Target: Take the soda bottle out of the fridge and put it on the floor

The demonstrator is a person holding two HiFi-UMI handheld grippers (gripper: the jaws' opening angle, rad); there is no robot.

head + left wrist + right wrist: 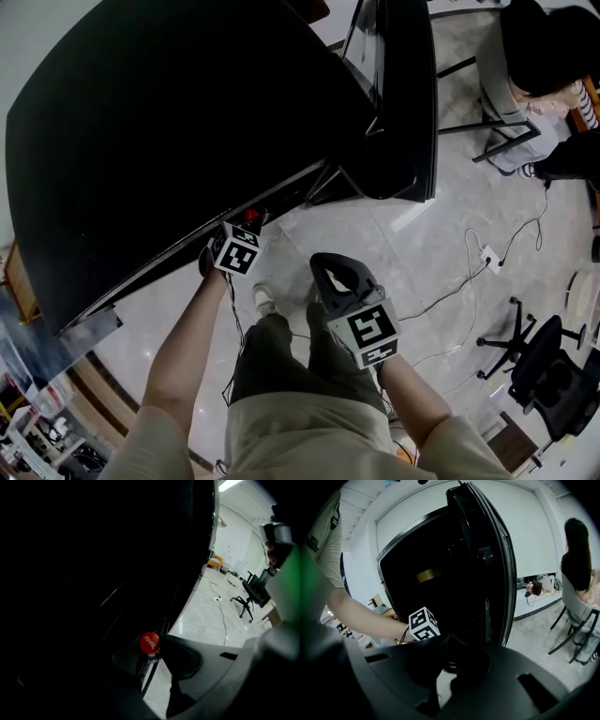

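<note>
The soda bottle shows only as a red cap (150, 642) and a bit of clear neck, deep in the dark black fridge (187, 122). In the head view the cap (251, 217) peeks out at the fridge's lower edge. My left gripper (151, 651) reaches into the fridge, its two dark fingers closed against the neck just under the cap. My right gripper (325, 265) hangs away from the fridge over the floor, fingertips together and empty; its own view looks past the left gripper's marker cube (424, 624) toward the fridge.
The fridge door (398, 94) stands open to the right. A seated person (539, 56) is at the far right. An office chair (548, 370) and a cable with a power strip (487, 258) lie on the pale tiled floor (422, 244).
</note>
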